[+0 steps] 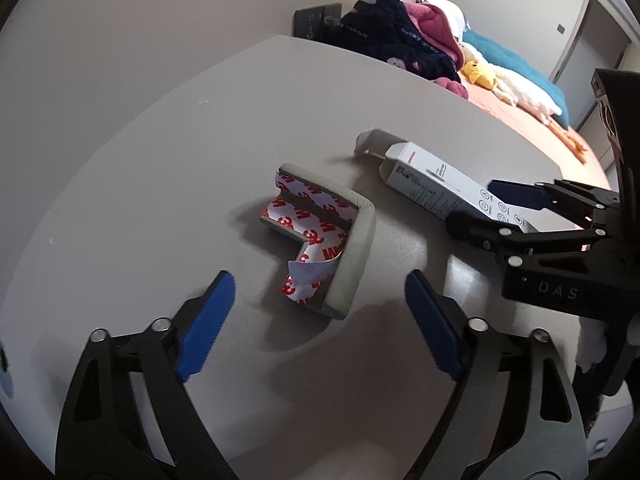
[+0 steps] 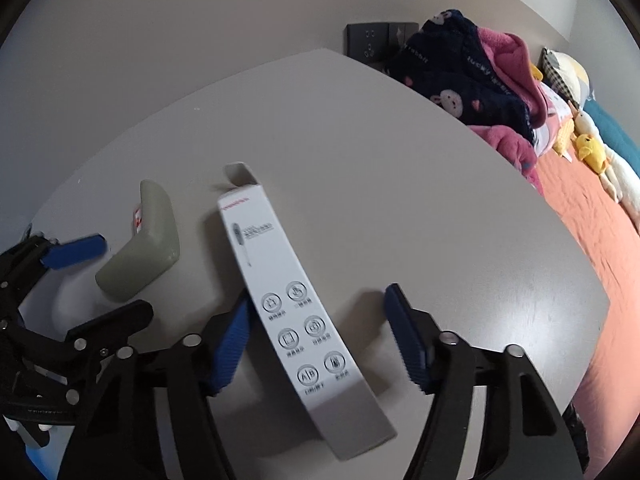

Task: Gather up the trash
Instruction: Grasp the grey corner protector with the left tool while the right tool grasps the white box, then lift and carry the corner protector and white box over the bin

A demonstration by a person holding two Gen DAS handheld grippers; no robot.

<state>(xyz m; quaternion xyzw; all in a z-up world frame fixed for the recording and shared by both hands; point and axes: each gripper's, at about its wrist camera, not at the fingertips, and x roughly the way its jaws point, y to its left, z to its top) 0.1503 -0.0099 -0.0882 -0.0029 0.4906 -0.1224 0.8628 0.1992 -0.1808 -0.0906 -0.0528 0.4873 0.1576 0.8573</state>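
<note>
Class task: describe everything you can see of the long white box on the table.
The white box is a long, slim carton, apparently cardboard, lying flat on the grey table. Its top face carries a small product drawing, print and six round icons. The far end flap stands open. The right hand-held gripper straddles its near half, one blue pad at its left edge, the other apart.

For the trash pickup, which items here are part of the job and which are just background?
Part of the job:
- white carton, lying between the right tool's open pads
- grey corner guard with peeling red-printed backing, ahead of the left tool

Just lying about:
- dark and pink clothes beyond the table
- yellow plush duck on the bed
- wall sockets
</note>
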